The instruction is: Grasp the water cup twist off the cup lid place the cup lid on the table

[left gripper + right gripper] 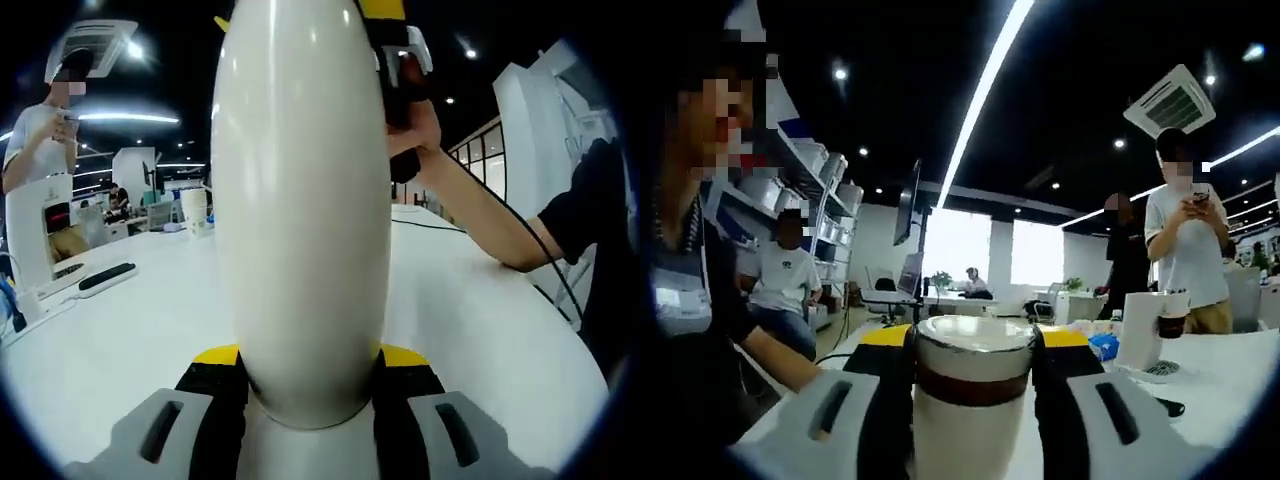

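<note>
My left hand-held gripper (pixel 310 375) is clamping the white water cup (pixel 305 200), its yellow-tipped jaws pressing on both sides of the rounded body, which is rising straight ahead of the camera. My right hand-held gripper (pixel 970 350) is closing on the cup lid (pixel 973 345), a white cap with a brown band sitting squarely between its jaws; in the left gripper view that same gripper is showing at the cup's far end, held by a hand (pixel 410 125). I am not seeing the seam between lid and cup, so I cannot tell whether the lid is already loose. The cup is hiding most of what lies beyond it. The white desk (pixel 130 330) is spreading wide to either side of the left gripper, with a dark remote (pixel 107 277) lying well off to one side.
</note>
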